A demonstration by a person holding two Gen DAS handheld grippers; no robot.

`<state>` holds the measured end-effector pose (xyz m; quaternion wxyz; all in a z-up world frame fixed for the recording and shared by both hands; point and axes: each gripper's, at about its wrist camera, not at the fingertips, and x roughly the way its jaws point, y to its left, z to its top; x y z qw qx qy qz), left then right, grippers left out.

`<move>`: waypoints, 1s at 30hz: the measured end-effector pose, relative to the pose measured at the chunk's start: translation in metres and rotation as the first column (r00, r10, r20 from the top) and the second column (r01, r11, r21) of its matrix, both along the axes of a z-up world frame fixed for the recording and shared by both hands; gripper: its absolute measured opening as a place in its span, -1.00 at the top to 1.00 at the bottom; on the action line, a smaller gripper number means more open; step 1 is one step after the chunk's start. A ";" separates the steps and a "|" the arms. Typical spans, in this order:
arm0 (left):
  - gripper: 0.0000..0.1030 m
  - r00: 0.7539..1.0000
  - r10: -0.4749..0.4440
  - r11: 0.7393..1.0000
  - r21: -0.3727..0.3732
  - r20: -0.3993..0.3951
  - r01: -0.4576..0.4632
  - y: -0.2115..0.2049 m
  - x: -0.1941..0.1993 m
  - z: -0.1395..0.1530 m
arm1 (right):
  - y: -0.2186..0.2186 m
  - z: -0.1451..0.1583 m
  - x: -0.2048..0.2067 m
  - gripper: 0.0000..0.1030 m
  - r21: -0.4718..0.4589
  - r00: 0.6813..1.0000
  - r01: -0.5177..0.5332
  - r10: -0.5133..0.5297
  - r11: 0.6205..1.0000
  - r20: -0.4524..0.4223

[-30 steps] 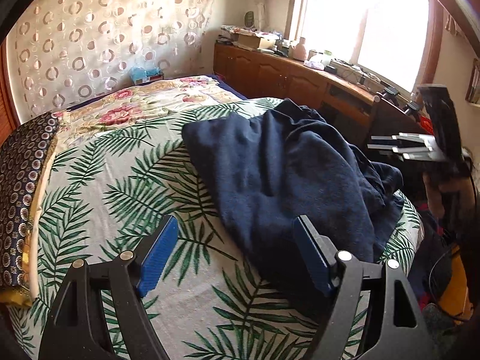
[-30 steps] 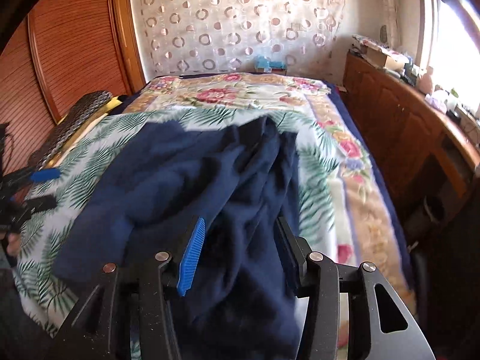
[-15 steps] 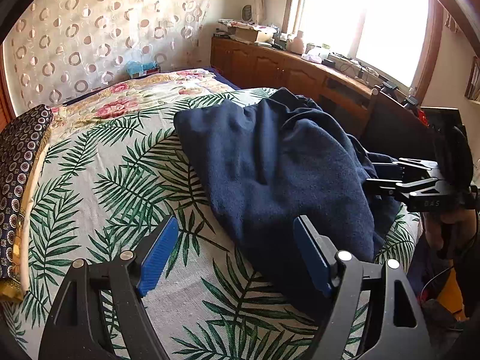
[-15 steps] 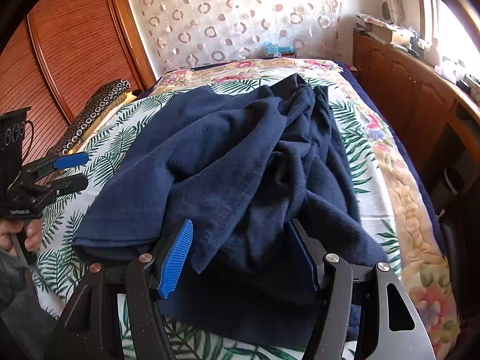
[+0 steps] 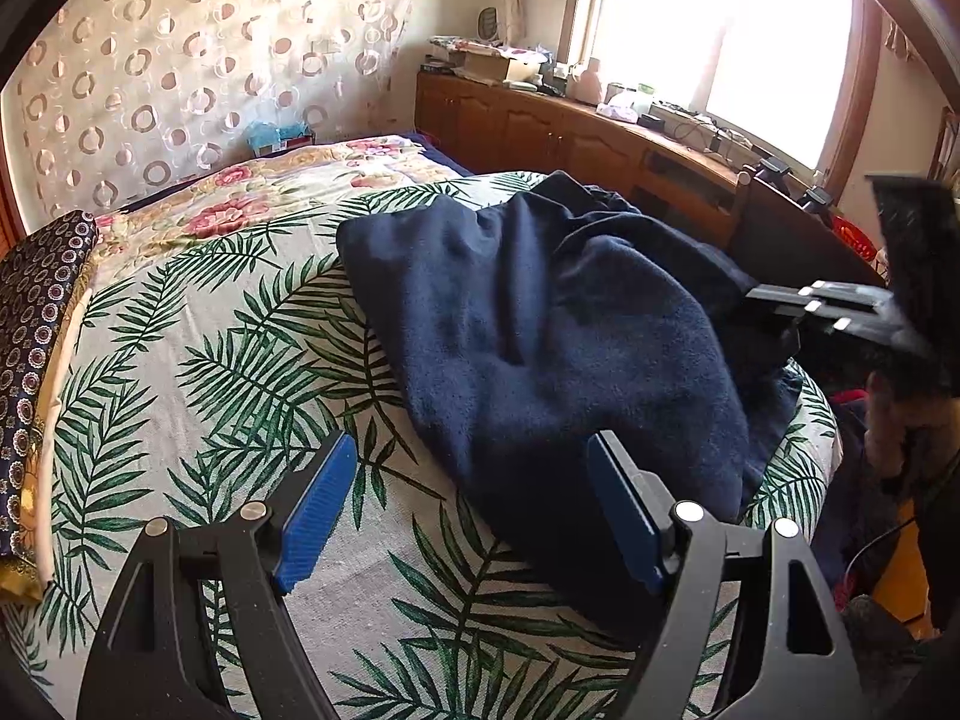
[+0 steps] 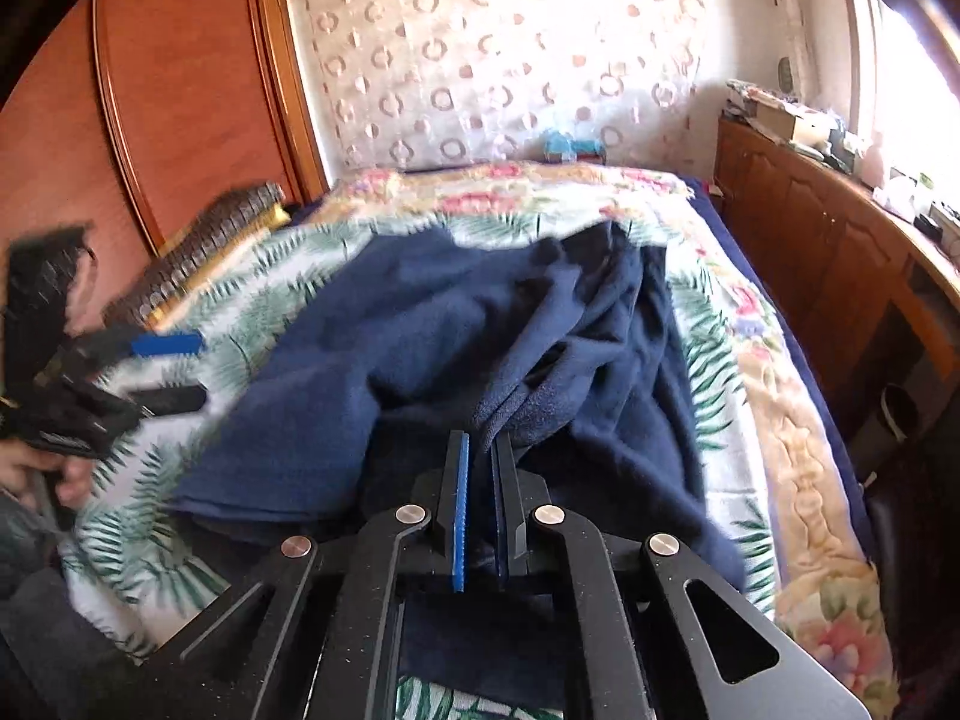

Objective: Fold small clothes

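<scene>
A crumpled navy fleece garment [image 5: 540, 324] lies on the palm-leaf bedspread [image 5: 210, 372]; it fills the middle of the right wrist view [image 6: 420, 330]. My left gripper [image 5: 468, 480] is open, hovering over the bedspread at the garment's near left edge, touching nothing. It also shows at the left of the right wrist view [image 6: 168, 369]. My right gripper [image 6: 480, 450] is shut on a fold of the garment's edge, which rises from between the blue pads. It also shows at the right of the left wrist view [image 5: 780, 300], at the garment's far right edge.
A dark patterned folded blanket [image 5: 36, 324] lies along the bed's left side. A floral quilt [image 5: 288, 186] covers the bed's far end. A wooden cabinet [image 5: 570, 132] with clutter runs under the window on the right. A wooden wardrobe [image 6: 168, 96] stands left.
My right gripper has closed from open onto a fold of the navy garment and lifted it a little. My left gripper has stayed open and barely shifted.
</scene>
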<state>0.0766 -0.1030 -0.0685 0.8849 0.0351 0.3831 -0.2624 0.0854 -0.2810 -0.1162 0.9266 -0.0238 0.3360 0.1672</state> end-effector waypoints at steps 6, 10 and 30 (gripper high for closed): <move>-0.55 1.000 -0.005 1.000 0.004 0.009 0.005 -0.002 0.000 0.004 | -0.040 0.036 -0.027 0.89 0.018 0.999 0.025 -0.025 1.000 0.032; -0.55 1.000 -0.003 1.000 0.000 0.014 0.003 -0.002 0.003 0.005 | -0.068 0.029 -0.041 0.89 -0.022 0.997 0.071 -0.071 0.997 -0.011; -0.55 0.997 0.053 0.994 0.093 0.056 -0.058 -0.025 0.119 0.014 | -0.049 0.046 0.086 0.11 -0.094 0.999 -0.022 0.026 0.995 0.040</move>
